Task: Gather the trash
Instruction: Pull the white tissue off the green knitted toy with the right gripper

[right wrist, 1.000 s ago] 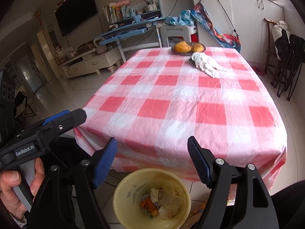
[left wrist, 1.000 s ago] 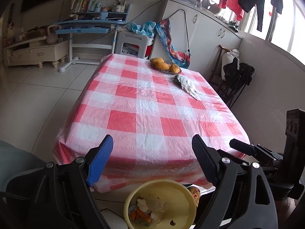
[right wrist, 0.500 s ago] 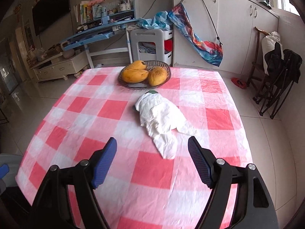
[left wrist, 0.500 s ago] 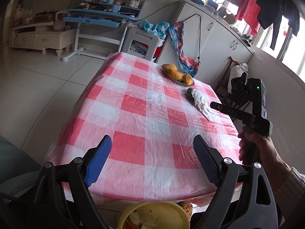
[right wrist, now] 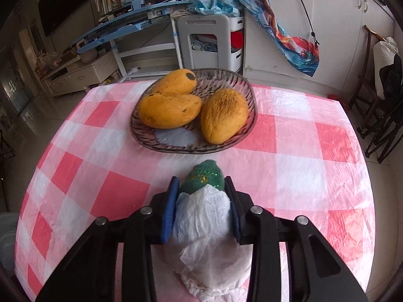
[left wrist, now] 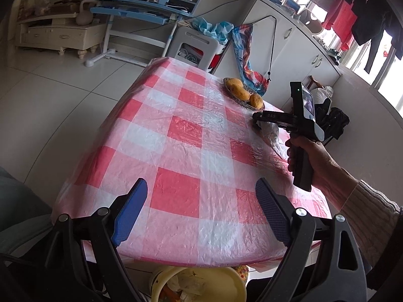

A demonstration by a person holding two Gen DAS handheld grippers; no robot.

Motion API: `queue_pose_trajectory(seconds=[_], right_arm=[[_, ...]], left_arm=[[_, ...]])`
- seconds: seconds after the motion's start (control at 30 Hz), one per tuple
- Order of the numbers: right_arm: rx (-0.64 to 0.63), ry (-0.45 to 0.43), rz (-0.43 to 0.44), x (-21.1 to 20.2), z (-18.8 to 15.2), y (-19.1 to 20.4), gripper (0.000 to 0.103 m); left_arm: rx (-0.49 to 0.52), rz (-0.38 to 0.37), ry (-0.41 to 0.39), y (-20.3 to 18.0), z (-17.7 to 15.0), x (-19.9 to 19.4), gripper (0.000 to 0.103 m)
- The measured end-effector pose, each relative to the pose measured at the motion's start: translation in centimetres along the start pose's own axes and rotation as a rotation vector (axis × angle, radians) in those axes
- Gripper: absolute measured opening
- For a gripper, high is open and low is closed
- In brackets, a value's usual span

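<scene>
Now | right gripper [right wrist: 202, 207] fingers clamp white wad [right wrist: 206, 229] | mango dish [right wrist: 194, 110] just ahead | left gripper [left wrist: 201, 209] fingers spread.

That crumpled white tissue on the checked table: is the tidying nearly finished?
Partly. The yellow bin under the table edge already holds scraps. The right claw is shut on the white tissue, which rests on the tablecloth. The left claw is open and empty. Carrying the tissue to the bin remains.

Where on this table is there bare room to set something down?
The checked tablecloth is bare from the near edge up to the mango dish. Crowded only at the far right, where the right gripper clamps the white wad just before the dish.
</scene>
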State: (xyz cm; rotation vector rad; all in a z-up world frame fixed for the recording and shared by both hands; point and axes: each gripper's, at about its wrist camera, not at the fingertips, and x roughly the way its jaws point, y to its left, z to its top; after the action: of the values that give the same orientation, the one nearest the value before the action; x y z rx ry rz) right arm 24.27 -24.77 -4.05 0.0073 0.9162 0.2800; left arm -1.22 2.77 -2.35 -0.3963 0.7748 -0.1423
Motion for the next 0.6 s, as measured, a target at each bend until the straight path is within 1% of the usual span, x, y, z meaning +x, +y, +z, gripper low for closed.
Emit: queue_pose_trajectory(seconds=[0.1, 0.2, 0.27, 0.33, 0.37, 0.4, 0.47, 0.53, 0.6], right_arm=[[-0.027, 0.024, 0.09, -0.9, -1.6, 1.7, 0.032], [-0.069, 0.067, 0.213, -2.1, -3.9, 4.6, 0.032], [-0.128, 0.1, 0.281, -3.3, -5.7, 7.1, 0.036], [-0.181, 0.116, 0.333, -4.7, -7.3, 9.1, 0.064], [-0.204, 0.095, 0.342, -5.8, -8.0, 9.7, 0.067], [-0.226, 0.07, 0.337, -6.9, -8.5, 10.1, 0.067], [-0.267, 0.054, 0.31, -8.7, -9.4, 10.5, 0.07], [-0.329, 0.052, 0.248, -9.6, -10.3, 10.5, 0.071], [-0.389, 0.069, 0.182, -9.3, -11.1, 10.2, 0.071]], left_arm=[[-0.002, 0.0, 0.004, 0.0, 0.0, 0.1, 0.084], [0.006, 0.004, 0.004, -0.2, -0.3, 0.2, 0.084], [0.016, 0.007, 0.003, -0.4, -0.5, 0.1, 0.084], [0.025, 0.009, 0.002, -0.6, -0.7, 0.1, 0.084], [0.029, 0.011, 0.0, -0.6, -0.8, 0.0, 0.084], [0.03, 0.012, -0.003, -0.5, -0.9, -0.1, 0.084], [0.025, 0.015, -0.006, -0.3, -0.9, -0.3, 0.084], [0.012, 0.012, -0.009, -0.1, -0.8, -0.3, 0.084], [0.008, 0.01, -0.007, -0.1, -0.7, -0.3, 0.084]])
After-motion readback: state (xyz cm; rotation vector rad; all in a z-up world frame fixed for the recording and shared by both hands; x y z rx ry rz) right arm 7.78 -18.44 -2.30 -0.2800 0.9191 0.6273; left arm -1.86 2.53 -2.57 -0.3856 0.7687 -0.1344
